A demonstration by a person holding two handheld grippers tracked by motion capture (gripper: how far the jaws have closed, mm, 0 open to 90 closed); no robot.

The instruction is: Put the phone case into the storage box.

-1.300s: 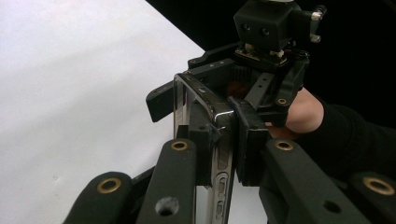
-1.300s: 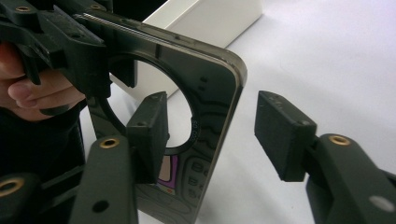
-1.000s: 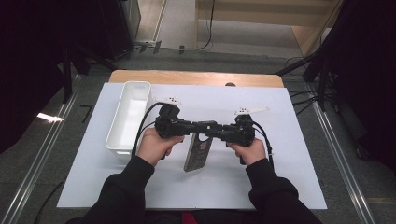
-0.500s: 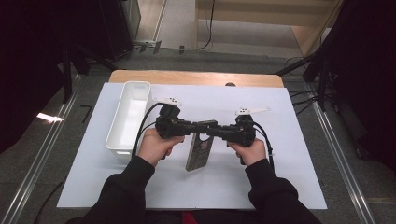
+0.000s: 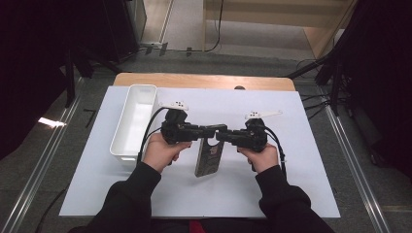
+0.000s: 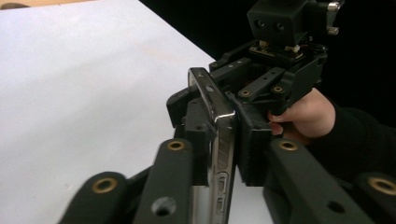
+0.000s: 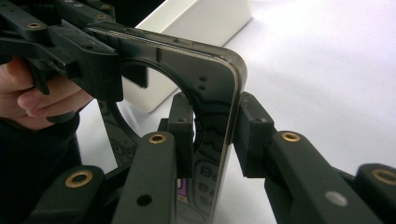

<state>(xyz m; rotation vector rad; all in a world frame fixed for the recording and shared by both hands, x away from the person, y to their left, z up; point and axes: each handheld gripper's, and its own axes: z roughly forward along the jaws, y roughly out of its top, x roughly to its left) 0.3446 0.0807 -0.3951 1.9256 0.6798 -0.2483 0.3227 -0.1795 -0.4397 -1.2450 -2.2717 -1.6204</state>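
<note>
A dark smartphone [image 5: 209, 156] with a shiny metal frame is held up off the white mat between both grippers, its top end at the jaws and its lower end toward the person. My left gripper [image 5: 209, 131] is shut on the phone's top edge from the left. In the left gripper view the jaws of my left gripper [image 6: 223, 137] clamp the phone [image 6: 219, 177] edge-on. My right gripper [image 5: 220, 136] is shut on the same end from the right. Its own view has the right gripper [image 7: 215, 128] squeezing the phone [image 7: 205, 88] near a corner.
A long white bin [image 5: 136, 121] stands on the left part of the white mat [image 5: 301, 184], close to the left hand. The mat covers a wooden table [image 5: 204, 80]. Dark floor and metal rails flank the table.
</note>
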